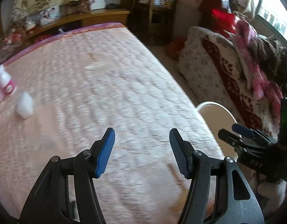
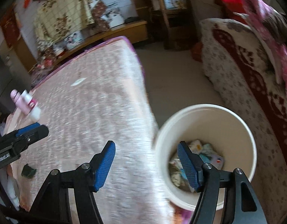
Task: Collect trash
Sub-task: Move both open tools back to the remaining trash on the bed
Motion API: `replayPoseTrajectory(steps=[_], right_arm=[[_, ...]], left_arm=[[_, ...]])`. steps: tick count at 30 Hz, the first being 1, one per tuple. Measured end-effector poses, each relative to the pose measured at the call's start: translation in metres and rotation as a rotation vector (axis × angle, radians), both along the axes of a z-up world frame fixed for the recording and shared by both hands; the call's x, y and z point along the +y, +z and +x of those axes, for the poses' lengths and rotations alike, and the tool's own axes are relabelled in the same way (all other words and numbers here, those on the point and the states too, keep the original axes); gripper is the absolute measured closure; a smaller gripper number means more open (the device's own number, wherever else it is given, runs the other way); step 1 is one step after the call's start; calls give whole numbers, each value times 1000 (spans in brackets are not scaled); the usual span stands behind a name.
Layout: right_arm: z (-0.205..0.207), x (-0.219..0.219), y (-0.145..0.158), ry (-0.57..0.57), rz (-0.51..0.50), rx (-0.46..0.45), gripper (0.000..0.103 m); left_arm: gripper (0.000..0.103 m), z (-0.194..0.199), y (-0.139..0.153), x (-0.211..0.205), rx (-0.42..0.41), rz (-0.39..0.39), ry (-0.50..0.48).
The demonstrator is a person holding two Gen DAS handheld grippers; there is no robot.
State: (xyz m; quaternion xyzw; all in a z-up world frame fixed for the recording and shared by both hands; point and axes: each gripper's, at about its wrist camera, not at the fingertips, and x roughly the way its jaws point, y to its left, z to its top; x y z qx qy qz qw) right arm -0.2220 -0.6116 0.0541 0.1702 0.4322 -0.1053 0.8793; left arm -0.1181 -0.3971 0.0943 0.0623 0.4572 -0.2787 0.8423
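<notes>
Your quilted pink mattress (image 1: pixel 110 85) fills most of the left wrist view and the left-center of the right wrist view; both frames are motion-blurred. A sofa under a floral red-and-white cover (image 2: pixel 242 78) runs down the right side, with pink clothing (image 1: pixel 255 69) piled on it at upper right.

The white trash bucket (image 2: pixel 238 130) sits on the floor just beside the mattress edge, lower right of the right wrist view. Crumpled wrappers and paper trash (image 2: pixel 208 153) already lie at its bottom. In the left wrist view only its rim shows, right of center.

Your right gripper (image 2: pixel 146 163) has its jaws spread wide, nothing between them, one finger over the bucket mouth and the other over the mattress. Your left gripper (image 1: pixel 142 150) is also spread wide and holding nothing, over the mattress.

At the far left of the mattress: two small pink-and-white bottles (image 1: pixel 2 86) and, just beside them, a crumpled white wad (image 1: pixel 25 104). A small white scrap (image 1: pixel 92 66) lies mid-mattress, above center. A small dark scrap (image 2: pixel 28 170) sits at lower left of the right wrist view.
</notes>
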Motion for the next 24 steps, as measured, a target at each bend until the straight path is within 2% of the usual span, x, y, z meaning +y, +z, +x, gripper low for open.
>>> replayPoseTrajectory(steps=[6,9,15,19,22,24], right_arm=[[31,56,6,121,8,-7,36],[41,79,5,168,27,-11,36],[65,129,-5,277,49,7,36],[78,150,-10,327,79,7,35],[87,166,-15,372,83,18,35],[91,176,-18,400,83,26,35]], left_arm=[[44,25,-2,55,1,27,90],[44,44,-7,89,26,30,141],[44,101,-22,158,65,40,307],[43,140,-33,182,93,22,390],[43,170,-47,189,135,32,442],[43,184,-54,190,135,33,469]])
